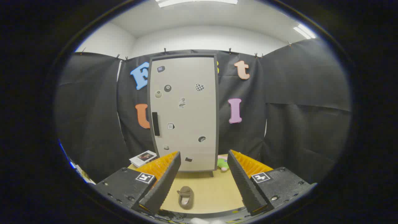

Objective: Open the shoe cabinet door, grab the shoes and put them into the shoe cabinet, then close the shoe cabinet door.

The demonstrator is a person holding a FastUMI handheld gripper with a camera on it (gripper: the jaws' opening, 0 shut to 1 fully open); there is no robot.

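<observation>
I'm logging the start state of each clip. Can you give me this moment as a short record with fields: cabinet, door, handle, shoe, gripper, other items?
cabinet: pale shoe cabinet standing upright on the table, beyond the fingers
door: shut, with small stickers on it
handle: dark vertical handle at the door's left edge
shoe: brown slipper on the table between the fingers, nearer than the cabinet
gripper: gripper open, holding nothing
other items: box left of the cabinet; green toy at its right foot

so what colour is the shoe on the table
Brown, seen in the gripper view: the shoe lies between the open gripper fingers.
</observation>
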